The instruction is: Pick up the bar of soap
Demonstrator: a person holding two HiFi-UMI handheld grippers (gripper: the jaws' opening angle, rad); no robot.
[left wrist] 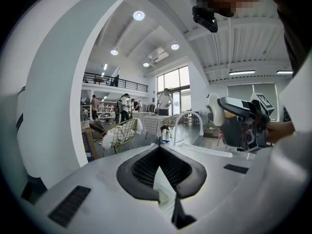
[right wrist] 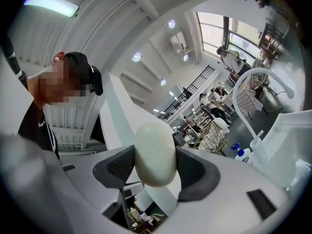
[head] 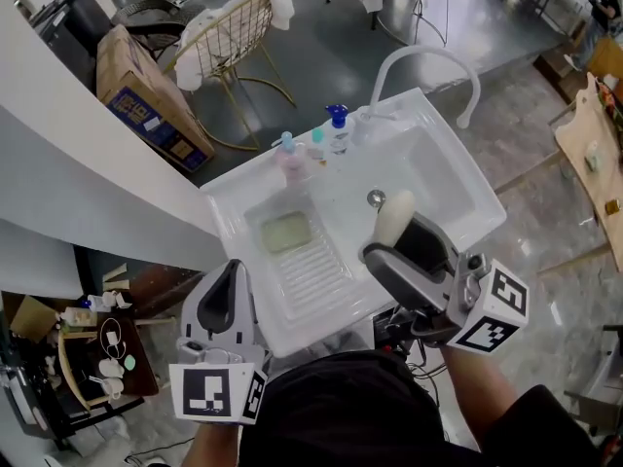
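The bar of soap [head: 394,217] is a cream oval, held upright above the white sink [head: 443,168]. My right gripper [head: 397,238] is shut on it, and in the right gripper view the soap [right wrist: 155,152] sits pinched between the two dark pads [right wrist: 117,165]. My left gripper [head: 230,278] hovers at the sink's near left corner, shut with nothing in it. In the left gripper view its pads [left wrist: 161,172] meet, and the soap [left wrist: 214,110] shows in the right gripper [left wrist: 239,123] off to the right.
A pale green soap dish [head: 285,232] lies in the ribbed left basin. A pink bottle [head: 290,159], a small teal bottle [head: 317,142] and a blue pump bottle [head: 338,129] line the back rim. A white arched faucet [head: 428,64] stands behind; a gold wire chair [head: 229,42] and a cardboard box [head: 141,95] are beyond.
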